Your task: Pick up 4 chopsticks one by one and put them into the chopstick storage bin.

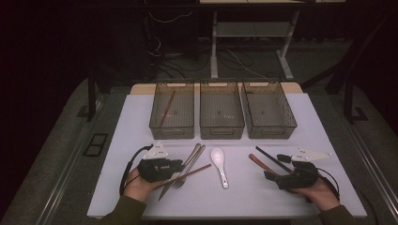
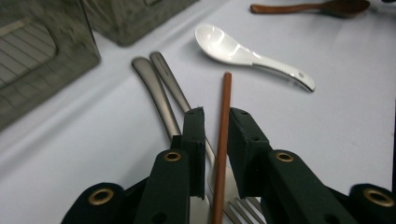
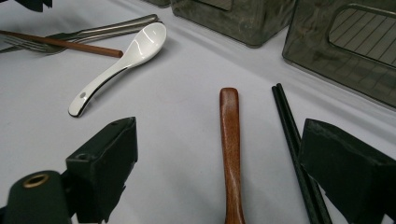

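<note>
The left claw (image 2: 216, 135) has its two black jaws drawn close around a brown wooden chopstick (image 2: 223, 126), one jaw on either side of the stick, with slim gaps visible so that a firm clamp cannot be confirmed. The chopstick lies slantwise on the bench, crossing over a metal fork (image 2: 161, 93) and the second steel handle (image 2: 175, 88) beside it; the fork's tines show just beneath the jaws. In the high view the left claw (image 1: 180, 165) sits at the near left of the white bench (image 1: 131, 122), with the chopstick (image 1: 187, 174) running from under it towards the right.

Just beyond the chopstick's tip lies a white ceramic spoon (image 2: 247, 51), its bowl pointing towards the bins.

The right claw (image 3: 219, 158) stands wide open and holds nothing. Between its jaws, flat on the bench, is the handle of a brown wooden spoon (image 3: 231, 140), and a pair of black chopsticks (image 3: 292, 135) lies just beside it, near the right-hand jaw. In the high view the right claw (image 1: 274, 174) rests at the near right.

Three smoky translucent bins (image 1: 222, 131) stand in a row at the far side of the bench; the left bin (image 1: 171, 129) holds another brown chopstick (image 1: 166, 108).
</note>
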Demonstrator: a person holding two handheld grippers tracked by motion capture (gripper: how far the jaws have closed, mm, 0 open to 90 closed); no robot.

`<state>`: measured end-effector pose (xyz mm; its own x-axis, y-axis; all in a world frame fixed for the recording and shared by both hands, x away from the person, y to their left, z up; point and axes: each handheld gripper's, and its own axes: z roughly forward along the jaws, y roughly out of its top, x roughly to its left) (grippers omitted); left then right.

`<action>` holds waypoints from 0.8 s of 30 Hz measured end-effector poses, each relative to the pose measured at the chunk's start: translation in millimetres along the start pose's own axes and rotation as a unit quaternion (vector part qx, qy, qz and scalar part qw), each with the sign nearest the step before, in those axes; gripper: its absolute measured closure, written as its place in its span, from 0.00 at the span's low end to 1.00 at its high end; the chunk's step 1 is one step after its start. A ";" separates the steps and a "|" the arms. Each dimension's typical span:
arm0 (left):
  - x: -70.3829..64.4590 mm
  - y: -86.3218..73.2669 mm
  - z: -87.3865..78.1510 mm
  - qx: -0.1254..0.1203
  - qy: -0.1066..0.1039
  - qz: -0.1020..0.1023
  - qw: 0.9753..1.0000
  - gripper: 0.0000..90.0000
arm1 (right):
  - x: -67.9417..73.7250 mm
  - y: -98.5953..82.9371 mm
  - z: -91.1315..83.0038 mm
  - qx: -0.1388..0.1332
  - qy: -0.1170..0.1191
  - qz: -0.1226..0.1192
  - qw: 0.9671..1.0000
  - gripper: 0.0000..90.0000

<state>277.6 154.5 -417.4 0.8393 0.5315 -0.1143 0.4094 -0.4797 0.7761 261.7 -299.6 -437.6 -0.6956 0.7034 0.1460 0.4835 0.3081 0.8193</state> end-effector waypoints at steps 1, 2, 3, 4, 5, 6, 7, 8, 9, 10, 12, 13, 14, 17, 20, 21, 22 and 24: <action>-1.2 -1.9 1.3 0.005 -0.001 0.001 1.000 0.85 | -0.1 0.0 0.1 0.001 0.000 0.000 1.000 0.13; -2.3 -3.6 2.4 0.012 0.002 0.005 1.000 0.85 | -0.2 0.0 0.2 0.001 0.000 -0.001 1.000 0.13; -3.2 -5.1 4.3 0.017 0.002 0.005 1.000 0.85 | -0.2 0.0 0.3 0.001 0.000 -0.001 1.000 0.13; -4.1 -6.0 6.1 0.023 -0.001 0.005 1.000 0.86 | -0.1 -0.1 0.3 0.001 0.000 -0.001 1.000 0.13; -4.7 -6.6 8.1 0.026 -0.005 0.008 1.000 0.86 | -0.1 -0.1 0.2 0.001 0.000 -0.001 1.000 0.13; -5.5 -6.5 9.6 0.031 -0.006 0.008 0.999 0.86 | -0.1 -0.1 0.4 0.001 0.000 -0.003 1.000 0.13; -5.6 -6.2 11.0 0.033 -0.007 0.011 0.999 0.86 | 0.0 -0.1 0.5 0.002 0.000 -0.003 1.000 0.13; -6.3 -6.0 12.2 0.036 -0.007 0.011 0.999 0.86 | 0.0 0.0 0.7 0.002 0.000 -0.004 1.000 0.13; -6.6 -6.3 13.7 0.039 -0.005 0.010 0.999 0.86 | 0.3 -0.1 1.0 0.003 0.000 -0.005 1.000 0.13; -6.6 -6.6 14.9 0.044 -0.003 0.008 0.999 0.86 | 0.5 -0.2 1.2 0.004 0.001 -0.004 1.000 0.13; -6.1 -7.5 16.9 0.050 -0.006 0.010 0.999 0.86 | 0.5 -0.2 1.2 0.004 0.001 -0.004 1.000 0.13; -6.1 -7.9 17.9 0.052 -0.006 0.007 0.999 0.86 | 0.4 -0.2 1.4 0.005 0.001 -0.004 1.000 0.13; -5.6 -8.3 18.9 0.056 -0.006 0.010 0.998 0.86 | 0.4 -0.2 1.4 0.005 0.001 -0.004 1.000 0.13; -5.2 -8.9 21.3 0.069 -0.002 0.019 0.997 0.86 | 0.1 -0.2 1.6 0.005 0.001 -0.003 1.000 0.13; -5.6 -10.2 24.3 0.078 0.001 0.024 0.997 0.86 | 0.3 -0.2 1.5 0.006 0.001 -0.003 1.000 0.13; -5.4 -10.4 24.9 0.081 0.003 0.028 0.996 0.86 | 0.2 -0.3 1.6 0.006 0.001 -0.004 1.000 0.13; -5.4 -10.6 25.2 0.085 0.003 0.030 0.996 0.86 | 0.2 -0.3 1.6 0.006 0.001 -0.004 1.000 0.13; -5.1 -10.5 25.3 0.084 0.003 0.030 0.996 0.86 | 0.2 -0.2 1.6 0.006 0.001 -0.004 1.000 0.13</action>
<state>278.0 139.2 -440.7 0.8620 0.5025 -0.0669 0.4135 -0.6205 0.6664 262.2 -298.5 -438.6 -0.7009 0.6991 0.1410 0.4840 0.3210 0.8141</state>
